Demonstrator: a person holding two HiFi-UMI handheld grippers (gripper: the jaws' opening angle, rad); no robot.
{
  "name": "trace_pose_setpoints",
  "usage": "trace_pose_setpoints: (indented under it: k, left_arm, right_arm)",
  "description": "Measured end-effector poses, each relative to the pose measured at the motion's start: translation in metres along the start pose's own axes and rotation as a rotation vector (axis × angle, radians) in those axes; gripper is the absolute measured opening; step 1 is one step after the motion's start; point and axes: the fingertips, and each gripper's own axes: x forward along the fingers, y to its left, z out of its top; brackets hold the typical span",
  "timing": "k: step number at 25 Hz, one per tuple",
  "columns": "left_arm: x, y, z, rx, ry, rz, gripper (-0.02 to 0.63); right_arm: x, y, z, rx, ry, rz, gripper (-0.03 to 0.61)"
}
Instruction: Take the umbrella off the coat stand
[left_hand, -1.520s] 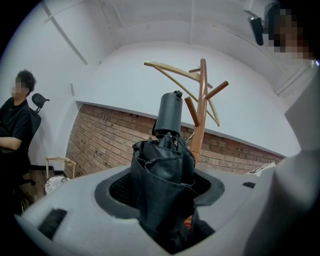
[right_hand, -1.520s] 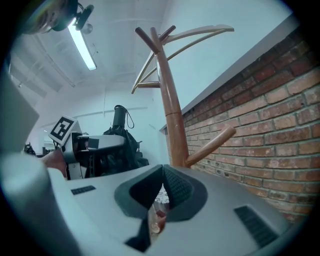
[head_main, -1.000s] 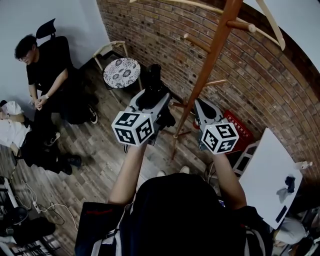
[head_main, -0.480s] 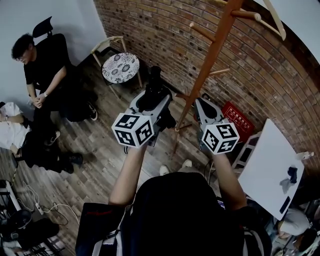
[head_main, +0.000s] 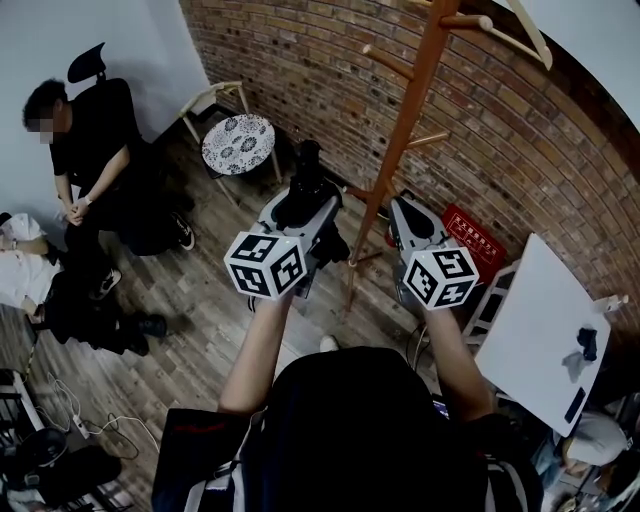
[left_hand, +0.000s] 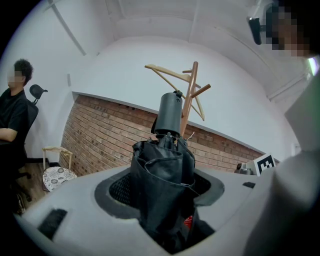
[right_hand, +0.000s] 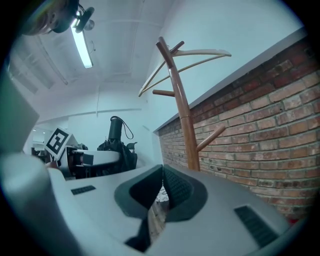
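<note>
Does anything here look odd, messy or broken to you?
Nothing looks spilled or broken. The one untidy thing is the black umbrella clamped in the left tool: its fabric is loosely bunched rather than wrapped tight. A wooden hanger also sits slanted at the top of the coat stand.

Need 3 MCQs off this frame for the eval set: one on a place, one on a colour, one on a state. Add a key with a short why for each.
1. Where is the umbrella?
A. lying on the floor
B. hanging from a wall hook
C. between the left gripper's jaws

2. What colour is the umbrella?
A. black
B. red
C. yellow

3. How do the right gripper's jaws stand?
A. wide apart
B. together, with nothing between
C. closed on a hanger

Key:
1. C, the left gripper view shows the folded canopy clamped between the jaws.
2. A, the canopy is black.
3. B, the right gripper view shows the jaws meeting on nothing.
</note>
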Motion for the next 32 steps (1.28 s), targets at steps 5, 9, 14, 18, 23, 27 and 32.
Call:
trace_pose_setpoints:
  k: [5, 9, 14, 18, 23, 27, 32]
  left_arm:
    - [-0.003, -0.014, -0.007, 0.007, 0.011, 0.006, 0.279]
    - [-0.007, -0.027, -0.015, 0.002, 0.016, 0.013, 0.279]
    - [-0.014, -0.051, -0.024, -0.002, 0.013, 0.017, 0.279]
    - [-0.02, -0.07, -0.031, -0.005, 0.013, 0.02, 0.279]
    - [-0.03, -0.089, -0.037, -0.007, 0.003, 0.03, 0.279]
    - [-0.037, -0.102, -0.041, -0.007, -0.003, 0.038, 0.279]
    - [-0.048, -0.115, -0.046, -0.007, -0.01, 0.055, 0.279]
  right_arm:
    - [-0.013, -0.003, 0.0, 0.009, -0.004, 0.005, 0.029]
    - [-0.028, -0.006, -0.003, 0.013, 0.004, 0.012, 0.029]
    - [-0.051, -0.01, -0.003, 0.01, 0.009, 0.02, 0.029]
    - [-0.069, -0.011, -0.004, 0.005, 0.012, 0.028, 0.029]
    - [-0.09, -0.009, -0.003, -0.003, 0.011, 0.043, 0.029]
    - [-0.102, -0.008, -0.004, -0.008, 0.014, 0.056, 0.029]
    - [-0.116, -0.003, -0.005, -0.011, 0.016, 0.079, 0.029]
